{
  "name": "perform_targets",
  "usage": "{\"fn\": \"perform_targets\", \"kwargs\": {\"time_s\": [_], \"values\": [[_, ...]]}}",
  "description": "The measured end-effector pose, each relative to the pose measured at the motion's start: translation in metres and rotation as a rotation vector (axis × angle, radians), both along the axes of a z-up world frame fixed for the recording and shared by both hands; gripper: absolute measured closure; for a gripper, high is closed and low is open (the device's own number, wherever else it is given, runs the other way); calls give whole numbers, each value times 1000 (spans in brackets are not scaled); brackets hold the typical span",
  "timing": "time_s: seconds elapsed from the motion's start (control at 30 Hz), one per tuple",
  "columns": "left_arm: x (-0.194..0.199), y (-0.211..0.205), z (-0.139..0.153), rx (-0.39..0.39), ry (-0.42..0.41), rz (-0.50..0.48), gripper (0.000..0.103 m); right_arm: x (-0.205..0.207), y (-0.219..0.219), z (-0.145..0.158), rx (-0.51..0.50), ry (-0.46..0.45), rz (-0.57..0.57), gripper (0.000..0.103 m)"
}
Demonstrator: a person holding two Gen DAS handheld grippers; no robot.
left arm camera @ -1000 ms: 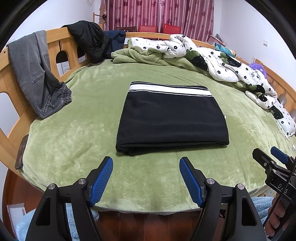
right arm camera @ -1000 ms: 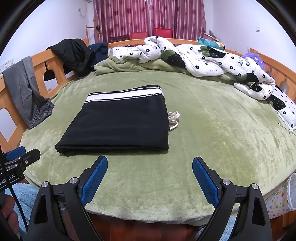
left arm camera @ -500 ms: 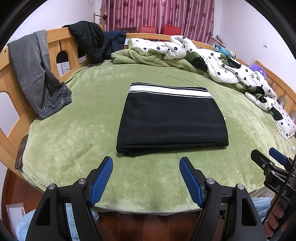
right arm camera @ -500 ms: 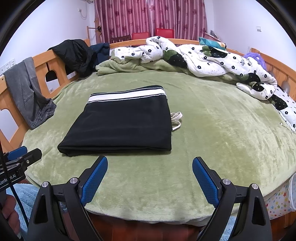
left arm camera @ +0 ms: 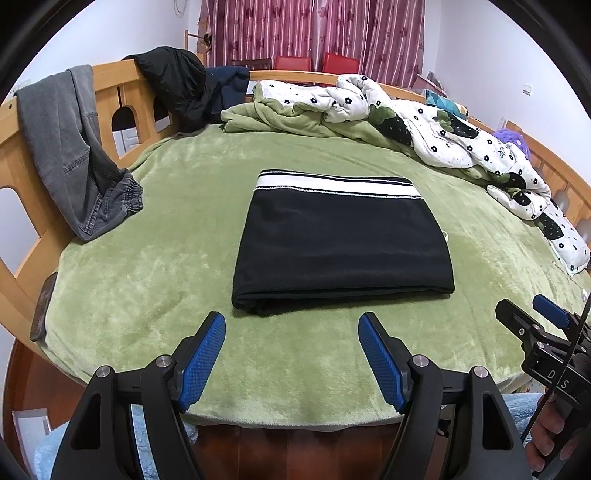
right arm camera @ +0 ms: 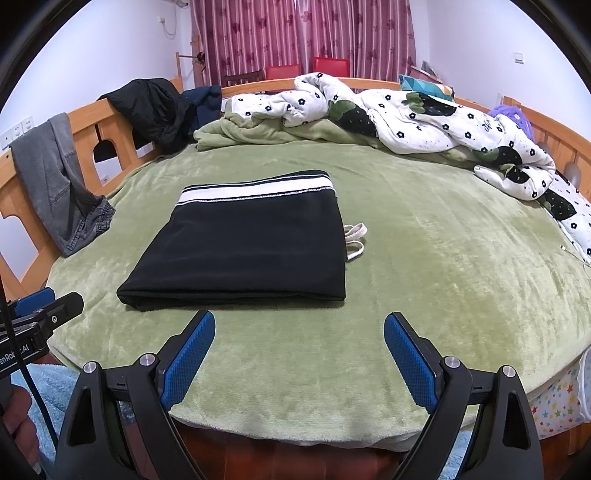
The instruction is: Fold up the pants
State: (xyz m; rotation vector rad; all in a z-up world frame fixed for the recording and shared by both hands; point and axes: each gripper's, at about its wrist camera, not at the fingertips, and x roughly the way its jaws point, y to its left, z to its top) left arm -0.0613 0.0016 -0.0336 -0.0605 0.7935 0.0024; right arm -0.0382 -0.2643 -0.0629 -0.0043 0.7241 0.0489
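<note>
Grey jeans (left arm camera: 70, 155) hang over the wooden bed rail (left arm camera: 110, 74) at left; a black jacket (left arm camera: 177, 85) is draped further along. A flowered quilt (right arm camera: 424, 118) is bunched along the far and right sides. Nothing lies between tools and garment. Green plush blanket (left arm camera: 147, 280) covers the bed; maroon curtains (right arm camera: 295, 33) behind. Black pants (left arm camera: 343, 243) lie folded at mid-bed, white-striped waistband at the far edge, long axis left to right, drawstring (right arm camera: 354, 240) poking out right. Left tool (left arm camera: 291, 350) and right tool (right arm camera: 299, 354) hover at the near edge, both spread apart, empty.
</note>
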Motion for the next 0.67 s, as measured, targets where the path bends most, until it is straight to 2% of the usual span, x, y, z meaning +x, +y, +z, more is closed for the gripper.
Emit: {"fn": "perform_targets", "kwargs": {"time_s": [0.67], "values": [[-5, -5, 3, -15, -15, 3, 29, 2, 1, -1, 29, -13, 19, 11]]}}
